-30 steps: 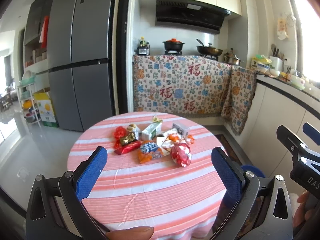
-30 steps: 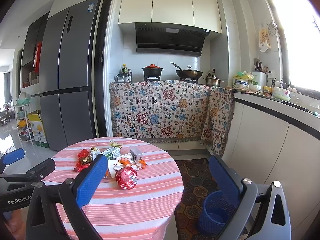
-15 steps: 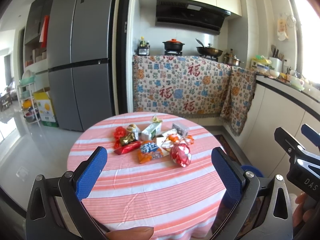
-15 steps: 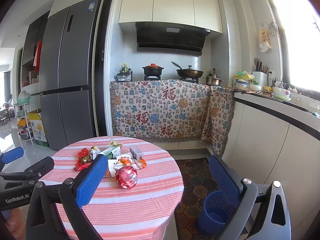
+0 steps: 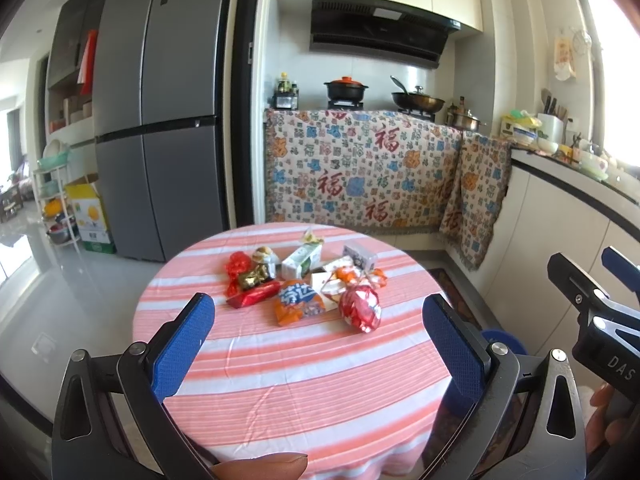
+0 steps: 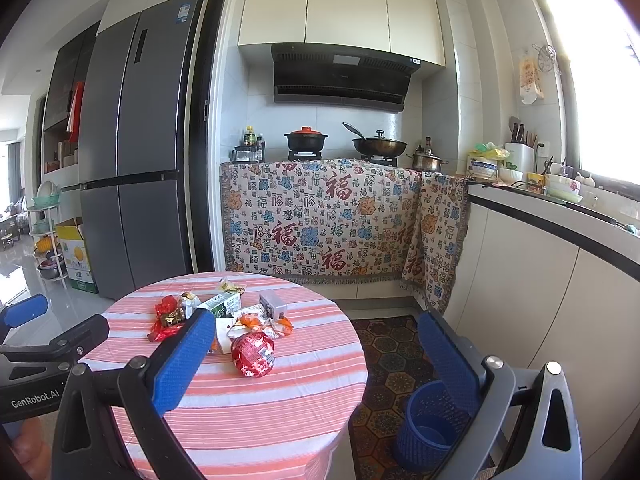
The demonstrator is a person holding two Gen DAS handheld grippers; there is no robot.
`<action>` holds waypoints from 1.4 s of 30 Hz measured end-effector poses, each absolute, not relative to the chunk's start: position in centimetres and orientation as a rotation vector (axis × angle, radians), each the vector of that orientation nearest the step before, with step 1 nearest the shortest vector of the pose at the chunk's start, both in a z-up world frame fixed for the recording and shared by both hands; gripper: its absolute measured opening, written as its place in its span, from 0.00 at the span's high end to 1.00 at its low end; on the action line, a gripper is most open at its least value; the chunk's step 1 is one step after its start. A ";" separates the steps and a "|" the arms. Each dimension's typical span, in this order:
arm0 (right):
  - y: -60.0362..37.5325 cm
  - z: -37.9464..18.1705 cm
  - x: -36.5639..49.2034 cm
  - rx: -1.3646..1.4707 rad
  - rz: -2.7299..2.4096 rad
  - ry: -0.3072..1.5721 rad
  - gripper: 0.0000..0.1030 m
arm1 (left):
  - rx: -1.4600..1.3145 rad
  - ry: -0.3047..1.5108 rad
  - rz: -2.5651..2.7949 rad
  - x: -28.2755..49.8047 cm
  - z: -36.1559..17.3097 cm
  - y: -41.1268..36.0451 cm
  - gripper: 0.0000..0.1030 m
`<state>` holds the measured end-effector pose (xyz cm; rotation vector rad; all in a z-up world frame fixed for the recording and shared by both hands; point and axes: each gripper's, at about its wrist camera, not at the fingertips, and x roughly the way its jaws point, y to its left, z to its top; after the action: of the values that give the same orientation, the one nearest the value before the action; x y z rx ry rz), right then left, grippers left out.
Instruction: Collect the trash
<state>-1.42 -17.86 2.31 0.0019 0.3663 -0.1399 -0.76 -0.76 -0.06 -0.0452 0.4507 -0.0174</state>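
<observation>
A pile of trash lies on the round table with a pink striped cloth (image 5: pixel 288 368): a red foil ball wrapper (image 5: pixel 359 307), an orange snack bag (image 5: pixel 298 305), a red bar wrapper (image 5: pixel 253 295), a green-white carton (image 5: pixel 301 261) and several small wrappers. The pile also shows in the right wrist view (image 6: pixel 224 320). A blue trash basket (image 6: pixel 430 420) stands on the floor right of the table. My left gripper (image 5: pixel 318 344) is open and empty, short of the pile. My right gripper (image 6: pixel 316 356) is open and empty, above the table's right edge.
A grey fridge (image 5: pixel 160 120) stands at the back left. A stove counter draped with a patterned cloth (image 5: pixel 360 176) lies behind the table. White cabinets and a worktop (image 6: pixel 560 264) run along the right. A patterned rug (image 6: pixel 396 344) covers the floor by the basket.
The right gripper has drifted slightly left in the left wrist view. Otherwise nothing has visibly changed.
</observation>
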 end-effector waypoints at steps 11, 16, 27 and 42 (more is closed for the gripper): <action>-17.9 2.2 -1.6 -0.001 -0.143 0.366 0.00 | -0.047 0.451 -0.018 -0.7 0.0 -0.6 0.00; -17.9 2.2 -1.6 -0.002 -0.144 0.367 0.00 | -0.047 0.451 -0.018 -0.7 0.0 -0.7 0.00; -17.8 2.1 -1.6 -0.005 -0.146 0.369 0.00 | -0.048 0.453 -0.019 -0.7 0.0 -0.6 0.00; -17.8 2.0 -1.5 -0.010 -0.153 0.374 0.00 | -0.053 0.466 -0.012 -0.5 -1.0 -0.3 0.00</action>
<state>-1.53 -17.85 1.98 -0.0097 0.3737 -0.1528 -0.53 -0.32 -0.98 -0.0534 0.4656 -0.0116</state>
